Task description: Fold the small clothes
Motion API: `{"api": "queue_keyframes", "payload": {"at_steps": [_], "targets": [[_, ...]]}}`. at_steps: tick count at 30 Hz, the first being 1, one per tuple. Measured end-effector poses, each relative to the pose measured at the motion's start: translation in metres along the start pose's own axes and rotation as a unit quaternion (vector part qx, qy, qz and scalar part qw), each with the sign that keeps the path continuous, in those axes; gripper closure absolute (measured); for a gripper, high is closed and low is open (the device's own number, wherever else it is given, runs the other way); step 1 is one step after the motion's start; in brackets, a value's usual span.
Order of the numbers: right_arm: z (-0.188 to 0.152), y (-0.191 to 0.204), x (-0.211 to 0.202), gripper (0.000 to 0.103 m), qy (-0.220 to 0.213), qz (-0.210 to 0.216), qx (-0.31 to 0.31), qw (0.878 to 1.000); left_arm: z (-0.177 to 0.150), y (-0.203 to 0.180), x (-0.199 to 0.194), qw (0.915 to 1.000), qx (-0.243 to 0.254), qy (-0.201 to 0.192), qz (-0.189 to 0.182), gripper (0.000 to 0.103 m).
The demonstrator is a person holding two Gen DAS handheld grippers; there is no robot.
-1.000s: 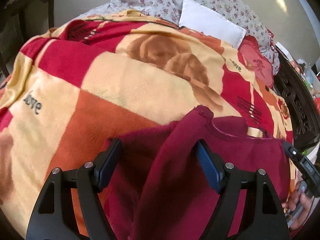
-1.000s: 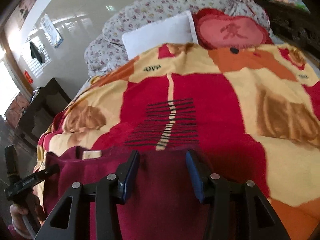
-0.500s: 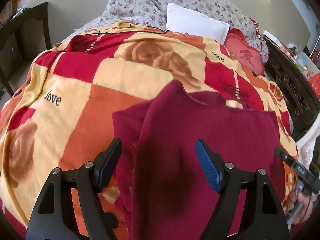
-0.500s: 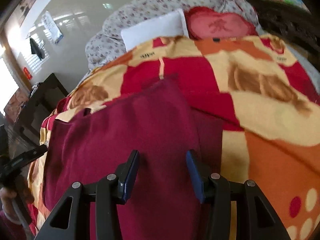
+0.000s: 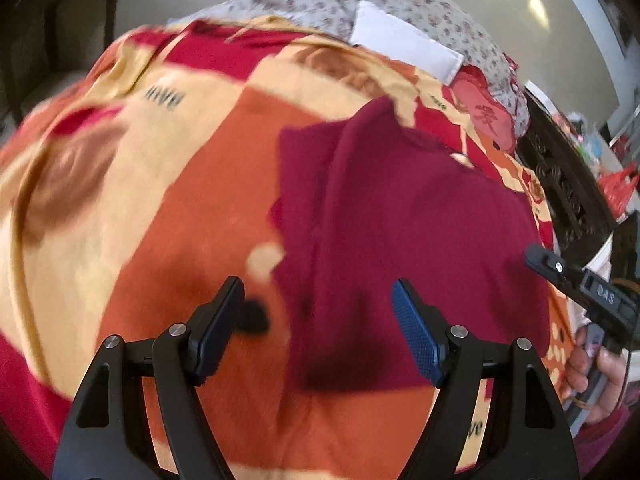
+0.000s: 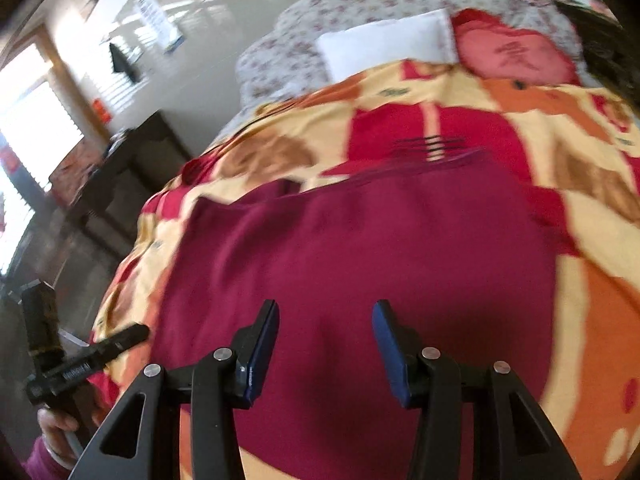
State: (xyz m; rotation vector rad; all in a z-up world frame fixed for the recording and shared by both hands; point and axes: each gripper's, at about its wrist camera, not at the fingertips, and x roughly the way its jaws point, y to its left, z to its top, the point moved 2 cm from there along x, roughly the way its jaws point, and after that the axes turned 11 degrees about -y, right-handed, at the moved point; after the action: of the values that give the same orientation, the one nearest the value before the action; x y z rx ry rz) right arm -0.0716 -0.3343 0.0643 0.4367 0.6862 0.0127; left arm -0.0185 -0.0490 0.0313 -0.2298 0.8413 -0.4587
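Both grippers, left (image 5: pixel 318 330) and right (image 6: pixel 324 352), hover with jaws spread and nothing between them. Maroon sweater (image 5: pixel 408 232) lies flat on the patterned blanket (image 5: pixel 132 208), one side panel seemingly already folded over. Next fold likely goes best if each gripper pinches a hem corner squarely, lifting both layers evenly to avoid skewing.

Left hand-held gripper (image 5: pixel 318 328) was open, nothing between blue pads (image 5: pixel 416 340). Dark red top (image 5: pixel 408 240) lay flat on bed blanket (image 5: pixel 152 208), left part folded over middle. White pillow (image 5: pixel 404 42) and red cushion (image 5: pixel 486 114) sat far behind. Right hand-held gripper (image 5: pixel 538 258) poked in at right edge, near top. Picture was blurry.
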Motion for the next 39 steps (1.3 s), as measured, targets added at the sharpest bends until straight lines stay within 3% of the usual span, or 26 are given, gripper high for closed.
{"api": "queue_keyframes", "payload": {"at_steps": [5, 8, 13, 23, 29, 39], "targets": [[0.002, 0.054, 0.035, 0.056, 0.018, 0.041, -0.025, 0.999, -0.024, 0.012, 0.004, 0.9997, -0.010, 0.021, -0.002, 0.026], [0.005, 0.096, 0.065, 0.056, 0.029, 0.056, -0.069, 0.996, -0.030, 0.012, 0.011, 0.9995, -0.006, 0.031, 0.003, 0.026], [0.010, 0.136, 0.112, 0.057, 0.031, 0.000, -0.157, 0.987, -0.029, 0.018, 0.013, 0.9993, -0.025, 0.025, -0.007, 0.026], [0.013, 0.152, 0.189, 0.056, 0.075, -0.025, -0.175, 0.981, -0.033, 0.028, 0.010, 0.9990, -0.037, 0.020, -0.016, 0.026], [0.012, 0.152, 0.196, 0.052, 0.093, -0.026, -0.187, 0.978, -0.036, 0.029, 0.006, 0.9990, -0.038, 0.018, -0.015, 0.026], [0.013, 0.137, 0.155, 0.053, 0.086, 0.019, -0.123, 0.988, -0.034, 0.022, 0.011, 0.9995, -0.029, 0.014, -0.004, 0.026]]}}
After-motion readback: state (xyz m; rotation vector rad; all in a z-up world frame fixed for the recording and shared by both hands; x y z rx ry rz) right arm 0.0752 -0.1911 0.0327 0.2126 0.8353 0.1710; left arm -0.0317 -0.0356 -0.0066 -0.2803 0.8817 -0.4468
